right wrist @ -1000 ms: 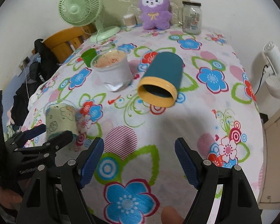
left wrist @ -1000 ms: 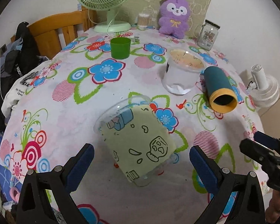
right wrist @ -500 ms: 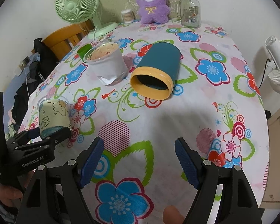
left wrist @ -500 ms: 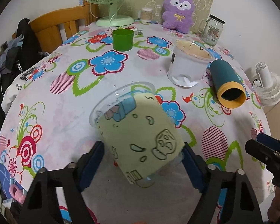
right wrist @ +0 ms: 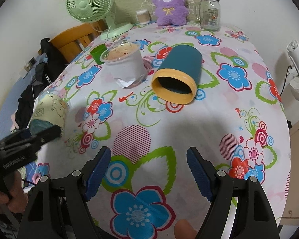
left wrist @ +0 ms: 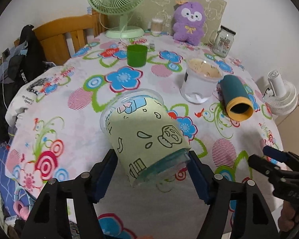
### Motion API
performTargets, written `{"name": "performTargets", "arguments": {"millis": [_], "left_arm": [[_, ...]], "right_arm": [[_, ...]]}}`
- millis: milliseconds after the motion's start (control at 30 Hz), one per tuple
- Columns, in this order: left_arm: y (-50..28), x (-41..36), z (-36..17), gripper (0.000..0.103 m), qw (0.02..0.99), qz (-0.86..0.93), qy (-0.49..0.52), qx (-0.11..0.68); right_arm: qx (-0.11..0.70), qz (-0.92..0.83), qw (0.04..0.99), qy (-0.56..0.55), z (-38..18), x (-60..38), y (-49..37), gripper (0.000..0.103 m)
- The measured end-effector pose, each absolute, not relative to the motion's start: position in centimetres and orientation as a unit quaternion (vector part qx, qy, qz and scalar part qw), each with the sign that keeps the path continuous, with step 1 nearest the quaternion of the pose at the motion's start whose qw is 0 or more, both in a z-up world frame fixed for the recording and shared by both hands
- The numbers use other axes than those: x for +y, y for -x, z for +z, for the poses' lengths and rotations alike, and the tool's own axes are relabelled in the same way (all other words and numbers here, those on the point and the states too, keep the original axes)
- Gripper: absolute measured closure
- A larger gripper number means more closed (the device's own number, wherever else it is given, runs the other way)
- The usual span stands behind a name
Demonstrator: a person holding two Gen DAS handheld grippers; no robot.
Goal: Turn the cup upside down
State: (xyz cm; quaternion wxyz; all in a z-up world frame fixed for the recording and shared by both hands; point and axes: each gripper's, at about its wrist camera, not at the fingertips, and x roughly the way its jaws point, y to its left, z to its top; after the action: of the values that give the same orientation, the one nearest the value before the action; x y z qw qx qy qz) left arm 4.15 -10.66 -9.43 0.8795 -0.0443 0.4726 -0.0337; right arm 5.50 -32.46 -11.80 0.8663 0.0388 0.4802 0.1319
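A clear plastic cup with a pale green cartoon sleeve (left wrist: 145, 133) is tilted, its open mouth pointing away and up and its base toward me. My left gripper (left wrist: 152, 171) is shut on the cup near its base and holds it above the flowered tablecloth (left wrist: 55, 119). The cup also shows at the far left of the right wrist view (right wrist: 49, 111). My right gripper (right wrist: 148, 171) is open and empty above the table's near edge. It shows at the right edge of the left wrist view (left wrist: 269, 159).
A teal cup with a yellow rim (right wrist: 179, 75) lies on its side mid-table. Beside it stand a white-wrapped plastic cup (right wrist: 125, 63) and a green cup (left wrist: 137, 55). A green fan (left wrist: 119, 2), purple plush (left wrist: 189, 20) and glass jar (left wrist: 223, 41) stand at the back.
My left gripper closed on the green-sleeved cup and lifted it off the tablecloth, tilted. The right gripper stayed open and barely moved.
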Motion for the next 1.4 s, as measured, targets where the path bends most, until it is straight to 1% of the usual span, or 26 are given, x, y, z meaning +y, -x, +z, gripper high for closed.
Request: {"name": "performTargets", "arguments": {"millis": [267,700,867,1033,1200,1400], "left_arm": [[-3.3,-9.5,-6.7,0.03,0.875,-0.054,0.032,0.48],[-1.4,-9.4,-7.0,0.03,0.84,-0.095,0.007,0.535],[-1.5,-9.3,-6.1,0.03,0.817,-0.128,-0.025,0.562],[-2.8,-8.9,-5.6,0.03,0.768,-0.165,-0.035,0.618],[-4.2,-8.9,-5.4,0.03,0.732,-0.175,-0.046,0.656],[-6.2,-9.5,-7.4,0.03,0.661,-0.201,-0.026,0.723]], "right_arm": [[0.477,0.141,0.867,-0.032,-11.4,-31.3,-5.2,0.022],[0.479,0.153,0.864,-0.016,-11.3,-29.6,-4.5,0.022],[0.479,0.156,0.864,-0.01,-11.2,-29.2,-4.4,0.022],[0.48,0.157,0.863,-0.009,-11.2,-28.9,-4.3,0.022],[0.486,0.16,0.859,-0.008,-11.6,-28.7,-4.1,0.022],[0.494,0.161,0.854,-0.009,-12.3,-28.4,-4.4,0.022]]}}
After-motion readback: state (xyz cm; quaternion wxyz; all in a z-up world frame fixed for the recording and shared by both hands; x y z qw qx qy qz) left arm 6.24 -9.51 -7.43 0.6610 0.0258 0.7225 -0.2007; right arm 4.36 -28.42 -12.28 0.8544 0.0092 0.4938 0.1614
